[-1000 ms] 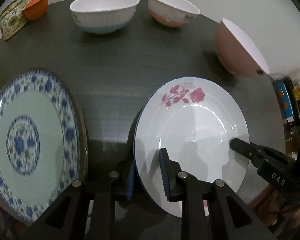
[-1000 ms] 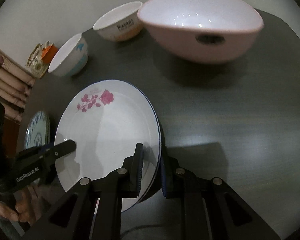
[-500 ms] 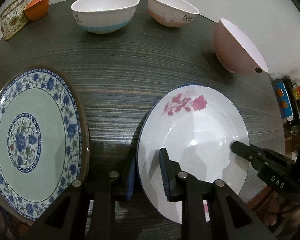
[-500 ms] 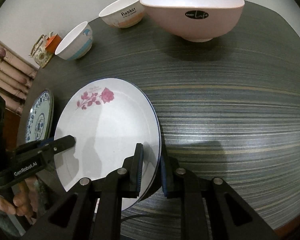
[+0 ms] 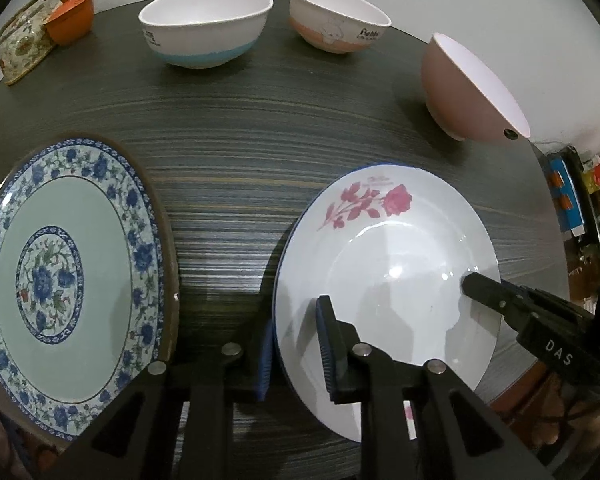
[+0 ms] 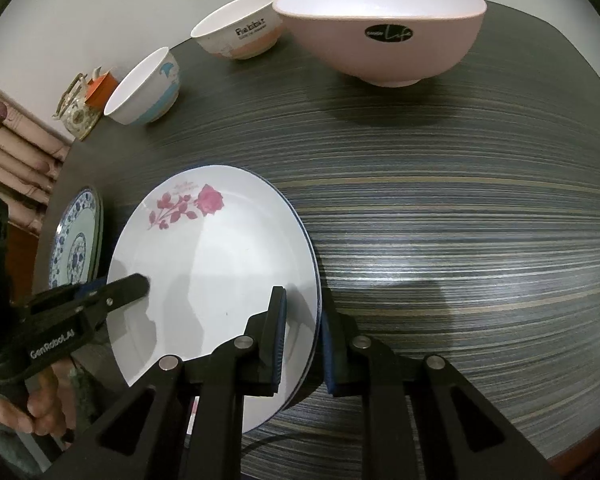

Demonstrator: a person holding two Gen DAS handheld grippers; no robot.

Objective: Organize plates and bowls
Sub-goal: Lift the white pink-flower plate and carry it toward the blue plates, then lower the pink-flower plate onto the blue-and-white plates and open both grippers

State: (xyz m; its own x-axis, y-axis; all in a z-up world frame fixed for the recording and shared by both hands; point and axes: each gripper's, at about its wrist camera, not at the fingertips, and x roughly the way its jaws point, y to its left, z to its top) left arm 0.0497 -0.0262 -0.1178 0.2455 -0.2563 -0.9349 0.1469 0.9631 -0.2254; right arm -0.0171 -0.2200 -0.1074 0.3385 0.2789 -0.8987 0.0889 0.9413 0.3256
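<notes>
Claws clamp glossy round rose plate.

Both wrist views close, low over table; share rose plate.

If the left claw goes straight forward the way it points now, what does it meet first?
Beyond the rose plate it straddles, the left claw would probably meet the bowl with the peach band at the table's far edge. Depth is hard to judge here.

Plates: two, a rose plate and a blue plate
Bowls: three, a blue bowl, a rabbit bowl and a pink bowl
Grippers: two, a left gripper and a right gripper
</notes>
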